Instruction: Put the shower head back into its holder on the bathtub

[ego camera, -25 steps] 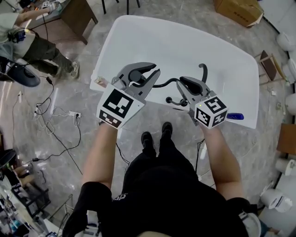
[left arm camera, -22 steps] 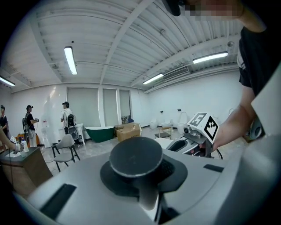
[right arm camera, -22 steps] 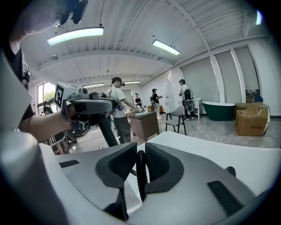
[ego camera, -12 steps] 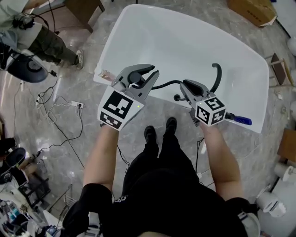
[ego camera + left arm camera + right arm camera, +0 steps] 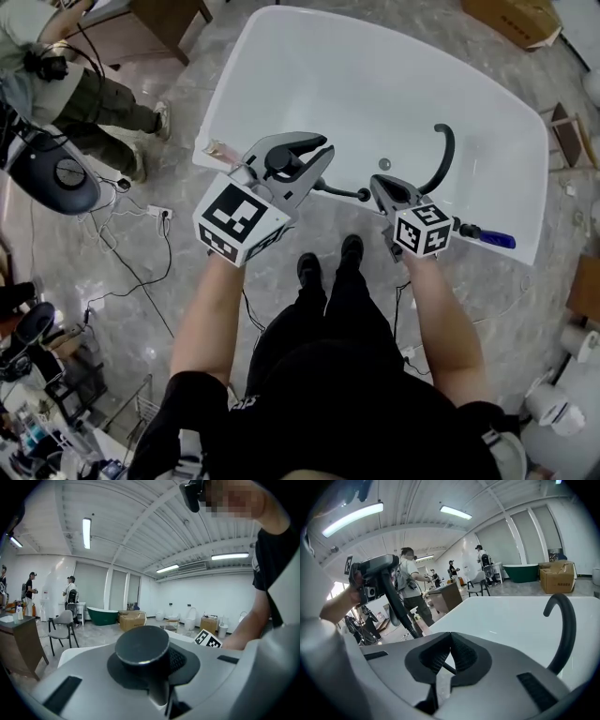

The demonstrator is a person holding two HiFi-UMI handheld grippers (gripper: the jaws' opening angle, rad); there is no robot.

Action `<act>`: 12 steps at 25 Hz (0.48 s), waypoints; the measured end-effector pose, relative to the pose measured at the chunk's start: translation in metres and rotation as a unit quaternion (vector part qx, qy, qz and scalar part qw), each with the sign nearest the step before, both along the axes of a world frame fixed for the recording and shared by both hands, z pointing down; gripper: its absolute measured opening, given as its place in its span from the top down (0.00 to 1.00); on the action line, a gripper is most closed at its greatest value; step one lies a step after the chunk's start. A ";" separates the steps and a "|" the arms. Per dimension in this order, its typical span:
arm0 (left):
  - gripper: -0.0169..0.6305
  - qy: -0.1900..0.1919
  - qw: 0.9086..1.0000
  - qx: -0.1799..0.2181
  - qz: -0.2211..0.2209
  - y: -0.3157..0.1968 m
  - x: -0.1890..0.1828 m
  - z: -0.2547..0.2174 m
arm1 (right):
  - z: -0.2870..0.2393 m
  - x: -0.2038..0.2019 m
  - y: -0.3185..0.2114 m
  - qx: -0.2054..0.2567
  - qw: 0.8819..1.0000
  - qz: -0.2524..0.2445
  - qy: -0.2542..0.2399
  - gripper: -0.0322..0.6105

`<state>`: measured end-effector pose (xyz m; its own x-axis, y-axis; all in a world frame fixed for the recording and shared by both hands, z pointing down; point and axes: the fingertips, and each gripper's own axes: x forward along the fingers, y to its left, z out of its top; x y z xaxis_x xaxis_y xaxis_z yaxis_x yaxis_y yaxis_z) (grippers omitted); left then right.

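Shower head (image 5: 279, 160) hovers over white bathtub (image 5: 375, 84) on marble floor (image 5: 141, 309).

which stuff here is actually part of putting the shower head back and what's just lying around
Part of the job:
- shower head
- its hose
- bathtub

Just lying about:
- blue object on the tub rim
- cardboard box
- power strip on the floor

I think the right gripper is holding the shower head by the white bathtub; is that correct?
No, the left gripper holds the shower head by the white bathtub; the left gripper view shows it between the jaws.
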<state>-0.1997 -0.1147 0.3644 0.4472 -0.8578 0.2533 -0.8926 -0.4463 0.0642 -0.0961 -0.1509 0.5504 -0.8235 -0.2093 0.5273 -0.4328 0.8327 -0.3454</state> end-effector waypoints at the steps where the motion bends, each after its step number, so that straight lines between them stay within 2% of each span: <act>1: 0.88 -0.007 1.000 -0.002 0.005 0.001 0.002 0.002 | -0.001 0.003 0.001 -0.001 1.000 0.007 -0.002 0.93; 8: 0.88 -0.020 1.000 -0.004 0.024 0.005 0.016 0.001 | -0.021 0.027 0.006 0.009 0.999 0.043 -0.008 0.93; 12: 0.88 -0.009 0.999 -0.001 0.045 0.005 0.032 0.001 | -0.043 0.045 0.009 0.022 0.997 0.069 -0.013 0.93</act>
